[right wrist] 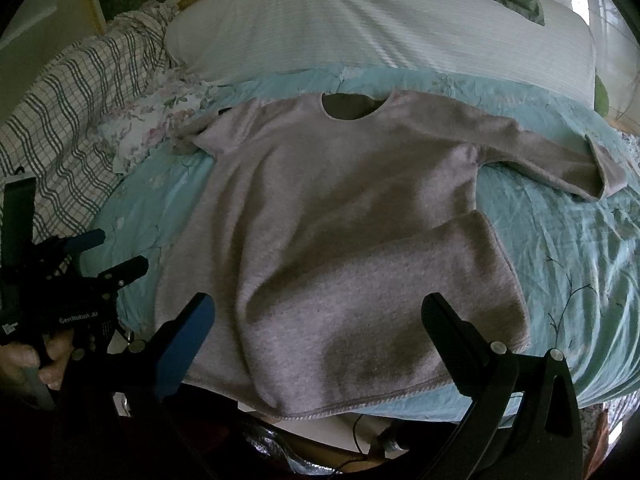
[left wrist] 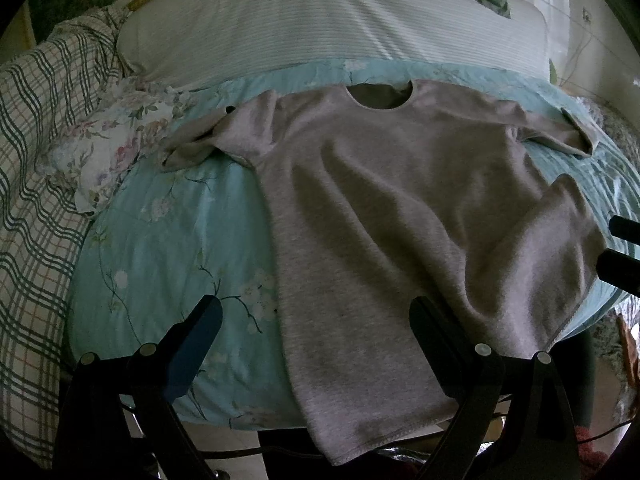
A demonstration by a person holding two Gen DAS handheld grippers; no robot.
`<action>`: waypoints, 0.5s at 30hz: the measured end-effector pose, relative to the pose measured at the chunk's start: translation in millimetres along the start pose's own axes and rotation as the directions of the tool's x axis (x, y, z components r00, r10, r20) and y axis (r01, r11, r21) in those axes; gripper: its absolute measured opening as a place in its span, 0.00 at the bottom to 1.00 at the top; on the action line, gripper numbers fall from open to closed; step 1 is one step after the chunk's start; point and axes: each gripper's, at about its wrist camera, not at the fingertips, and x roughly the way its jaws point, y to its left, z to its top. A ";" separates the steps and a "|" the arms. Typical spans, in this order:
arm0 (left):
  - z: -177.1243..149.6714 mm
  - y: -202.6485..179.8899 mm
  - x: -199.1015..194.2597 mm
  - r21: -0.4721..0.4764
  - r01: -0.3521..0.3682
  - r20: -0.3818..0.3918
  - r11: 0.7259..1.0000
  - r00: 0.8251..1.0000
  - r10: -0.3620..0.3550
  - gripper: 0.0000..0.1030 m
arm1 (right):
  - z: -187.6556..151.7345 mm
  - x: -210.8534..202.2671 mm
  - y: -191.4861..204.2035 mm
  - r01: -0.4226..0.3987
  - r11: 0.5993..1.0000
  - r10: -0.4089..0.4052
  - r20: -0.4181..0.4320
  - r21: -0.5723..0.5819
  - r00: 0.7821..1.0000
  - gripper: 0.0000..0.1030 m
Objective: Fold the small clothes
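1. A grey short-sleeved shirt [left wrist: 400, 208] lies spread flat on a pale blue floral quilt [left wrist: 168, 248] on the bed, neckline away from the cameras, hem hanging over the near edge.
2. The left gripper [left wrist: 316, 320] hovers over the shirt's left hem side, jaws wide and holding nothing.
3. The right gripper [right wrist: 318, 316] hovers above the hem, jaws wide and empty.
4. A striped white pillow [right wrist: 360, 28] lies beyond the collar.

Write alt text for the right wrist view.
A grey long-sleeved top lies spread face up on a light blue floral quilt, neckline away from the camera. The right tongs hang open above its near hem, empty. The left tongs, held in a hand, are open at the left edge.
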 end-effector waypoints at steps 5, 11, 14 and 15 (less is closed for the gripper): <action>0.3 0.5 -0.4 0.000 0.002 0.007 1.000 1.000 -0.002 0.92 | -1.1 2.0 2.6 0.064 0.997 -0.066 -0.032 -0.047 0.997 1.00; 2.0 -1.1 -0.3 0.005 -0.002 -0.005 1.000 1.000 0.002 0.93 | -0.7 2.1 1.7 0.059 0.997 -0.060 -0.036 -0.041 0.998 1.00; 1.8 -1.5 0.0 0.003 0.000 -0.007 1.000 1.000 0.000 0.93 | -0.3 2.2 1.5 0.057 0.998 -0.058 -0.038 -0.038 0.998 1.00; 1.6 -1.3 0.0 0.002 0.003 -0.008 1.000 1.000 -0.003 0.93 | -0.2 2.3 1.4 0.056 0.998 -0.057 -0.038 -0.037 0.998 1.00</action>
